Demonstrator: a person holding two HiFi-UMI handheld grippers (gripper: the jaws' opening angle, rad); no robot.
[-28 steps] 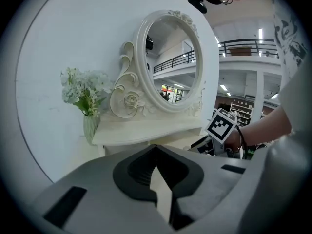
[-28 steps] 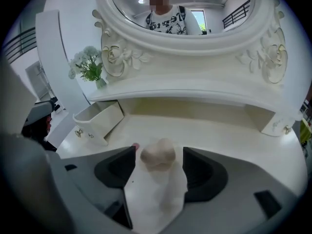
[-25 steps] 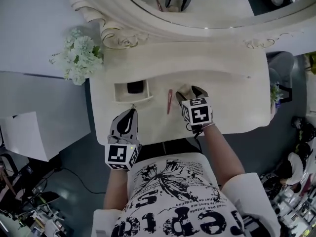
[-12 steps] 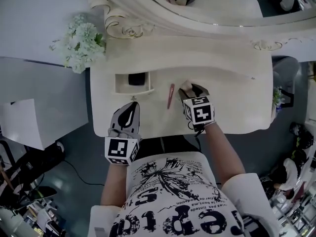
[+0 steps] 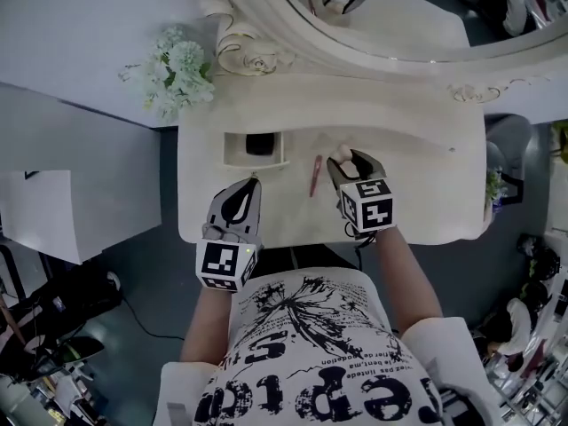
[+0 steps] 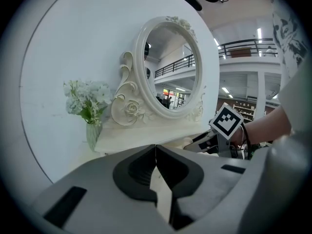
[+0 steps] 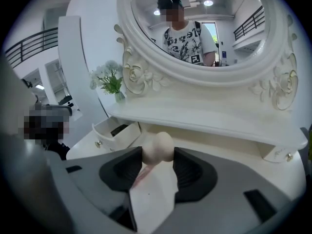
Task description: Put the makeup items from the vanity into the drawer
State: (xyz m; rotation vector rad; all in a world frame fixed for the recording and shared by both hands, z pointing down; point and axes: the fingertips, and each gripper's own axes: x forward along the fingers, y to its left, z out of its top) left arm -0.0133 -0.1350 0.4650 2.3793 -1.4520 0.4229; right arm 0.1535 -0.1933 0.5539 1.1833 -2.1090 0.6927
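cream-painted wood makes up the vanity top (image 5: pixel 417 193), smooth and matte, with a curved front edge and a raised back shelf. above it rises an oval mirror (image 5: pixel 399 16) in a thick carved frame (image 5: pixel 253 60) of scrolls and roses; the head view cuts off most of its upper part. pale artificial flowers (image 5: pixel 177 74) stand at the table's left back corner, in a clear glass vase (image 6: pixel 92 135) seen from the left gripper view.

a small box-shaped drawer (image 5: pixel 232 153) is pulled open at the left of the top. something dark (image 5: pixel 259 144) lies inside, too small to identify. a slim pink stick (image 5: pixel 315 175) lies on the surface between the drawer and the right gripper (image 5: pixel 352 162), apart from both; its kind cannot be made out.

that gripper's jaws have just been closing, and their ribbed black pads now clamp a makeup sponge (image 7: pixel 157 148), egg-shaped, beige and soft-looking, with its rounded end poking out past the tips. the sponge is held over the middle of the top, to the right of the drawer; its lower part is hidden by the jaws.

the left gripper (image 5: pixel 248 186) hovers at the table's front edge below the drawer, jaws pressed together with nothing between them.
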